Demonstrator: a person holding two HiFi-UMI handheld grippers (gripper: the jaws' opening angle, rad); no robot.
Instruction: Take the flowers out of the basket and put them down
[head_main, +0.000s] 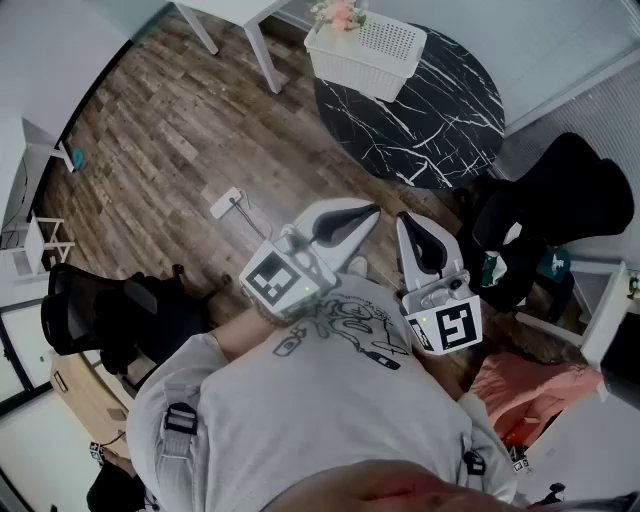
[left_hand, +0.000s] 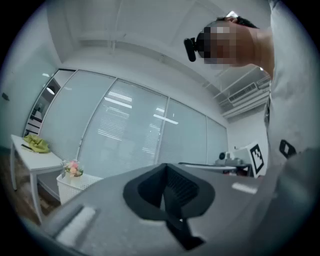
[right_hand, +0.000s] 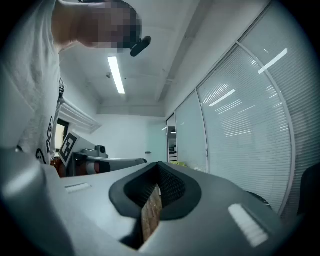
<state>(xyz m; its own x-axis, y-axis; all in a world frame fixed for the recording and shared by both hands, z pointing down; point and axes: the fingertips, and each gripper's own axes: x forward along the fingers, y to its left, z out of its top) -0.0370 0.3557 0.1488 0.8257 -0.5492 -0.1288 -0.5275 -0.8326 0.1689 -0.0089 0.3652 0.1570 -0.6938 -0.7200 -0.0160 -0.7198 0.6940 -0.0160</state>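
Pink flowers (head_main: 338, 14) stand in a white slatted basket (head_main: 372, 52) on the round black marble table (head_main: 450, 110), far ahead of me. Both grippers are held close to the person's chest, well short of the table. My left gripper (head_main: 370, 212) points toward the table with its jaws together and nothing between them. My right gripper (head_main: 406, 220) is beside it, also shut and empty. The left gripper view looks over its closed jaws; the flowers (left_hand: 73, 168) and basket (left_hand: 75, 189) sit small at the lower left. The right gripper (right_hand: 156, 197) faces a window wall, away from the flowers.
A white table (left_hand: 30, 159) with a green thing (left_hand: 36, 144) on it stands left of the basket. A black chair (head_main: 580, 200) is at the right and another black chair (head_main: 100, 315) at the left. A floor socket (head_main: 228, 203) lies on the wood floor.
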